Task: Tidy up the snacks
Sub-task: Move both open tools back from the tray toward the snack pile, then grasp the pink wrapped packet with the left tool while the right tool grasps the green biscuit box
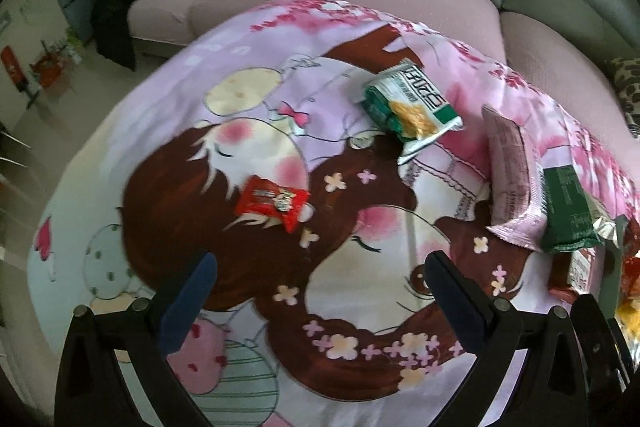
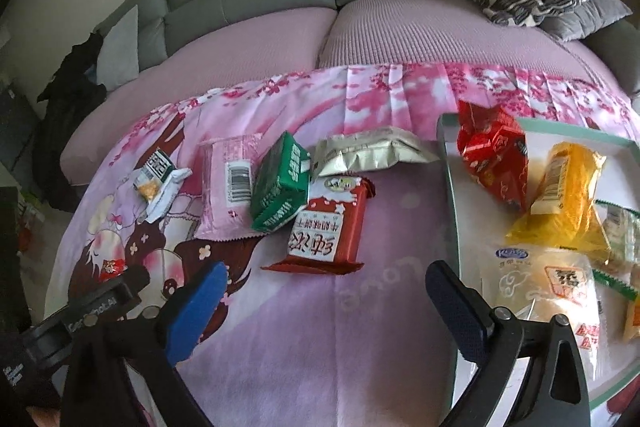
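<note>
On the cloth, six snack packets.

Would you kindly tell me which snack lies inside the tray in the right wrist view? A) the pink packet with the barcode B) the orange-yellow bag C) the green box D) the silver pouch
B: the orange-yellow bag rests within the tray, next to a red bag, while the other three lie out on the printed blanket.

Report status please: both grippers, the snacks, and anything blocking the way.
Left gripper open, empty. Right gripper open, empty. Several snacks in tray; red biscuit pack on cloth ahead, nearest. Nothing blocks it.
</note>
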Motion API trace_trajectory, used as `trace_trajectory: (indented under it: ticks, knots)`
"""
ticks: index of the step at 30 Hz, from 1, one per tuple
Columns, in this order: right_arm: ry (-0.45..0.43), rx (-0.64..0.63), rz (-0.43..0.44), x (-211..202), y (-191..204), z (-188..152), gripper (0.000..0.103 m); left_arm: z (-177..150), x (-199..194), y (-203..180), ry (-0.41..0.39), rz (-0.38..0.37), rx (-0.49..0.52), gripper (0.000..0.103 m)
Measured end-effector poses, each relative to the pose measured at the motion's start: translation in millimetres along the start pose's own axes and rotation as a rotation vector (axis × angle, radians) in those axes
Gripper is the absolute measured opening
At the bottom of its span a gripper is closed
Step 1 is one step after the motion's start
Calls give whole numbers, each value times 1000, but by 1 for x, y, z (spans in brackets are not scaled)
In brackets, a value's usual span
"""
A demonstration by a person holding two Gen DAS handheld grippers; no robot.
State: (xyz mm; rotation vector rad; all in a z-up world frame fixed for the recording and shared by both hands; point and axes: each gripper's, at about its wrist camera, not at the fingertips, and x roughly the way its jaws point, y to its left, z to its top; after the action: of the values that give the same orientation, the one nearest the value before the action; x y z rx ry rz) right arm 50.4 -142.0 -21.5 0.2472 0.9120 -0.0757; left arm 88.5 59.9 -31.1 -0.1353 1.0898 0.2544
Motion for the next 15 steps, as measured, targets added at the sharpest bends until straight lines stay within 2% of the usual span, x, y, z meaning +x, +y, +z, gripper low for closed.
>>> trace_trajectory:
  ticks: [5, 15]
  knots:
    - [-63, -38, -22, -9, 4, 8, 90, 7, 2, 0, -27, -74, 1, 103]
    - [-77, -80, -38, 4, 11, 29, 76, 35, 15, -18, -45, -291, -44, 103]
